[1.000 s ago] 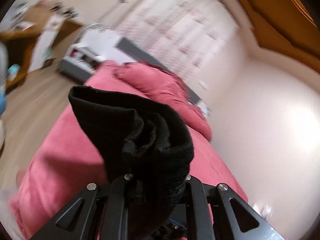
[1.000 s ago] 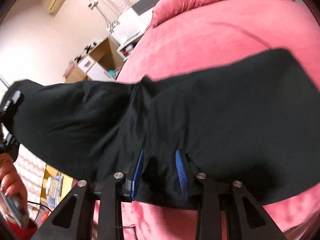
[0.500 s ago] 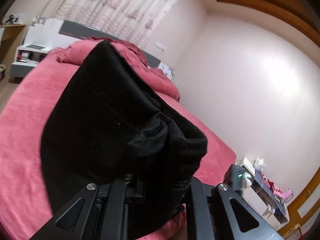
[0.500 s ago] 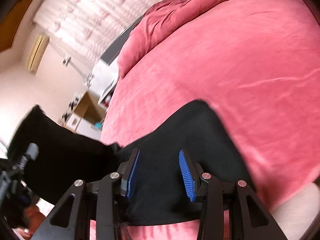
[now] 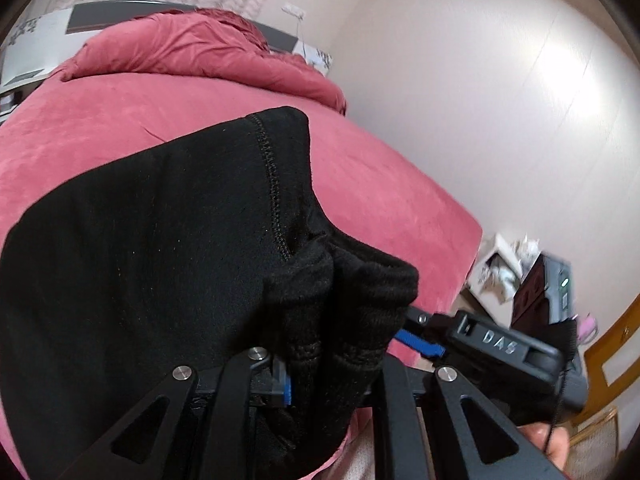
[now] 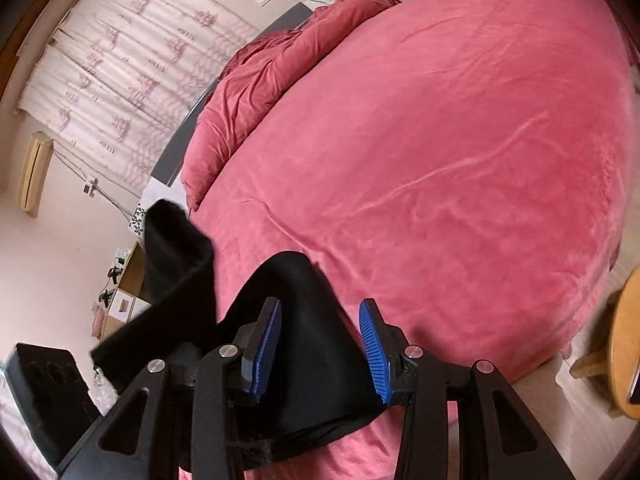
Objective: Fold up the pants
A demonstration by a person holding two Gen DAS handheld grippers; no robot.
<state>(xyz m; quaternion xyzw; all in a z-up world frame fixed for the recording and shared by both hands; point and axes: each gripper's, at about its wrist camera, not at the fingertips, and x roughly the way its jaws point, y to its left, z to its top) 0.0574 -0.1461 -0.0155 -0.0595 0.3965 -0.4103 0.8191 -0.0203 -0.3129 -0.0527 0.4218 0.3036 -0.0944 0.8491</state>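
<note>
The left gripper is clenched on bunched black pants over the pink bed. At its 3 o'clock, the right gripper stands released, fabric between its blue pads.

Pink bed: black pants at near edge, bunched duvet at head.

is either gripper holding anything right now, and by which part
The left gripper is shut on the black pants, pinching a bunched hem edge. The right gripper is open, its pads astride the fabric without clamping it.
</note>
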